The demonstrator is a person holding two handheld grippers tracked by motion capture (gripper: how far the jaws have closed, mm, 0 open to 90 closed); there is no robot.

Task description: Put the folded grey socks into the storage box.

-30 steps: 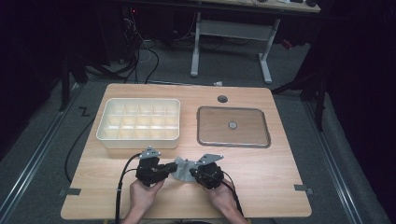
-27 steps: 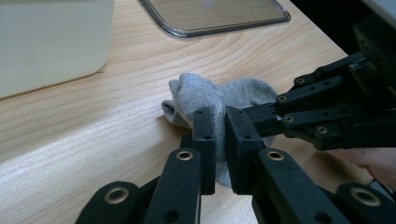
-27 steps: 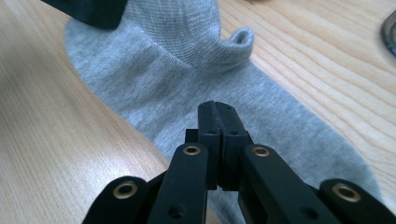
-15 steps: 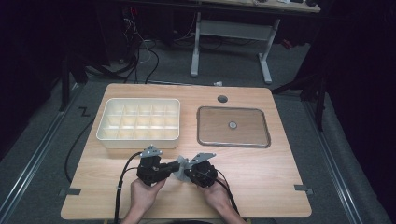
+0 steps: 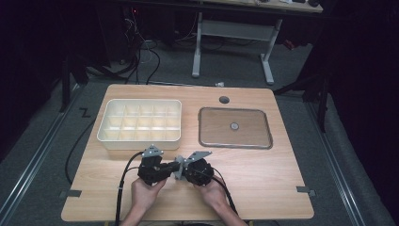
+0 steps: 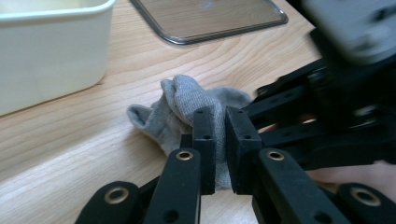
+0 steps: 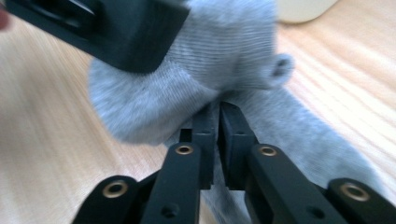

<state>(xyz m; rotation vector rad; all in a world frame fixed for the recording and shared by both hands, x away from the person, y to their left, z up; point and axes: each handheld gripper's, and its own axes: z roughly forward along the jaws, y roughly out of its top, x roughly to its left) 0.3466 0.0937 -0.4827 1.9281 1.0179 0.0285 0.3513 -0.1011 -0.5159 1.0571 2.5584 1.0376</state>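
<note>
A grey sock (image 6: 187,105) lies bunched on the wooden bench (image 5: 263,179), near its near edge, between the two grippers. The left gripper (image 6: 219,140) is clamped on the sock, and the right gripper (image 7: 217,135) pinches its fabric too. Farther off sit a cream compartment tray (image 5: 140,123) at left and a metal-rimmed tray (image 5: 235,128) at right.

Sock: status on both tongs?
Left tongs shut on grey sock. Right tongs shut on it too. Sock bunched on table, nothing in the way.
</note>
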